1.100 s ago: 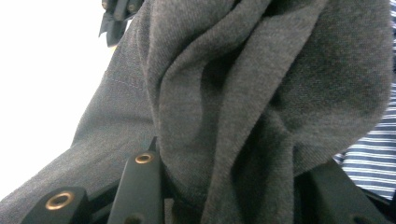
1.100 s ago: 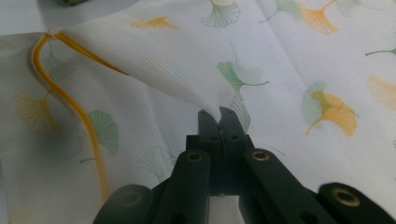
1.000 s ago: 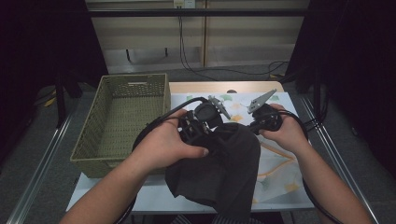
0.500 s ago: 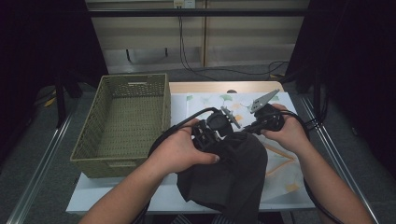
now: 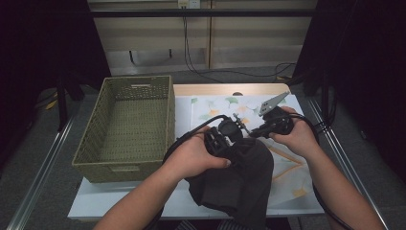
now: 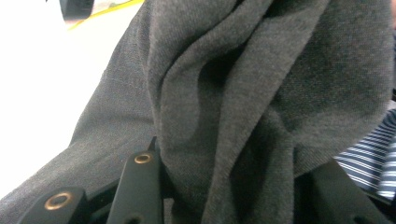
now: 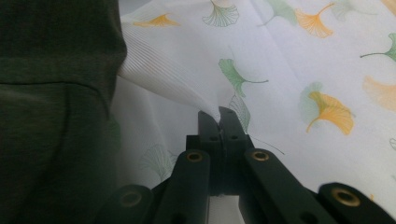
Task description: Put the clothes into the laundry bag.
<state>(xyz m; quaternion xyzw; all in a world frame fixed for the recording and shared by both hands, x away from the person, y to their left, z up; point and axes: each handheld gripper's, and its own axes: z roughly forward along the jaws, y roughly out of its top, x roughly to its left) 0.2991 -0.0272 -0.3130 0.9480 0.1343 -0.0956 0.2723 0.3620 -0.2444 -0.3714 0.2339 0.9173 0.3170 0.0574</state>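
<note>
Dark charcoal-grey garment [image 5: 239, 177], plain knit. The white cloth [image 7: 299, 56] carries green and orange ginkgo leaves. Olive-green woven basket [image 5: 125, 125]. Black grippers with brass rivets. Navy-and-white striped fabric [image 6: 373, 163] peeks in.

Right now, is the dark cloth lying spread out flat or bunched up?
Bunched up. The dark cloth hangs in deep folds between the left gripper's jaws and droops over the table's near edge.
</note>
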